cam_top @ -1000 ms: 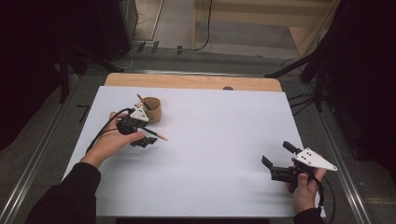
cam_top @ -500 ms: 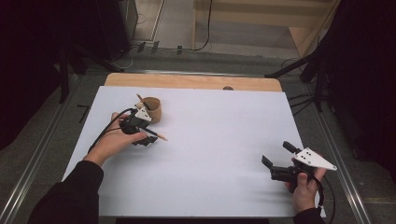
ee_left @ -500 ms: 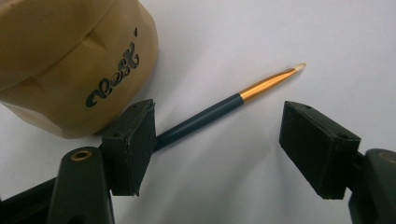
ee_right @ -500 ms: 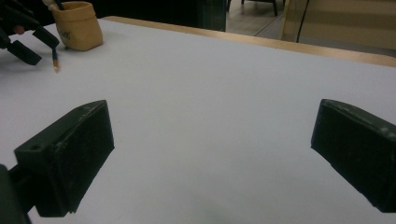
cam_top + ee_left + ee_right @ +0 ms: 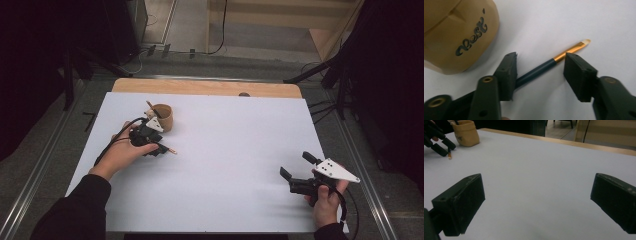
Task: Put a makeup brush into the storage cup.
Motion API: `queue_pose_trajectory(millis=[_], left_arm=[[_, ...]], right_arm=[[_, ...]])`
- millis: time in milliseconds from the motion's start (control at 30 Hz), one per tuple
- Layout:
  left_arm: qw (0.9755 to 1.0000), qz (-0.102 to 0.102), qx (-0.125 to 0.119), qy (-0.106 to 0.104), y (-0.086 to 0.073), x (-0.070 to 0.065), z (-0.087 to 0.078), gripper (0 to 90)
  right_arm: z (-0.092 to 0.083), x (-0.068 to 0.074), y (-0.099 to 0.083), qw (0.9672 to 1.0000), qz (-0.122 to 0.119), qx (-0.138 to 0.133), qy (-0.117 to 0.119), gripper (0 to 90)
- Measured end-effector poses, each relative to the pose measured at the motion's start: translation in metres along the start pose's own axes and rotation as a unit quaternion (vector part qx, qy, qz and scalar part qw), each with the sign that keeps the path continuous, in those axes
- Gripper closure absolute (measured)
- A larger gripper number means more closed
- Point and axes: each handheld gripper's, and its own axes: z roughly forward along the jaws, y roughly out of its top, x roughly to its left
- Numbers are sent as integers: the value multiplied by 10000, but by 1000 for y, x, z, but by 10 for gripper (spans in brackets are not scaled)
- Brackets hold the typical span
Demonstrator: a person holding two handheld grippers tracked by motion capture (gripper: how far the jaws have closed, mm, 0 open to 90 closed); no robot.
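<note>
A paintbrush with a dark handle, gold ferrule and pale tip lies flat on the white table, just right of a tan cup marked "Best". My left gripper hovers low over the brush, and its jaws have just been closing. In the left gripper view the brush runs diagonally between the two pads, with a gap still showing beside it. My right gripper rests at the table's front right, wide open with nothing between its jaws. It looks across the table toward the cup.
Another brush handle stands in the cup. A wooden strip runs along the table's far edge, with metal rails on both sides. Dark stands and cables sit on the floor beyond the table.
The left hand and its gripper have shifted slightly along the brush next to the cup. The right hand has stayed where it was.
</note>
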Motion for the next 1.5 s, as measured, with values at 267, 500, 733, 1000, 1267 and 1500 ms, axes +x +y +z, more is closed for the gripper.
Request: queue_pose_trajectory(millis=[267,500,733,1000,1267,1500], left_arm=[[9991,-76,107,-391,-2,2,-4,833],[9964,-429,213,-705,-4,6,-5,818],[9954,-605,288,-688,-2,5,-5,831],[9972,-446,332,-504,0,0,-5,845],[9957,-693,79,-608,-7,4,-7,847],[9949,-766,-338,-566,-10,2,-17,846]], right_arm=[[0,0,0,10000,-16,7,-13,0],[0,0,0,10000,5,19,-32,0],[1,0,0,10000,-16,28,-26,0],[2,1,-1,10000,-14,49,-31,0],[5,4,-1,9999,-64,109,34,0],[7,6,-1,9999,-64,111,67,0]])
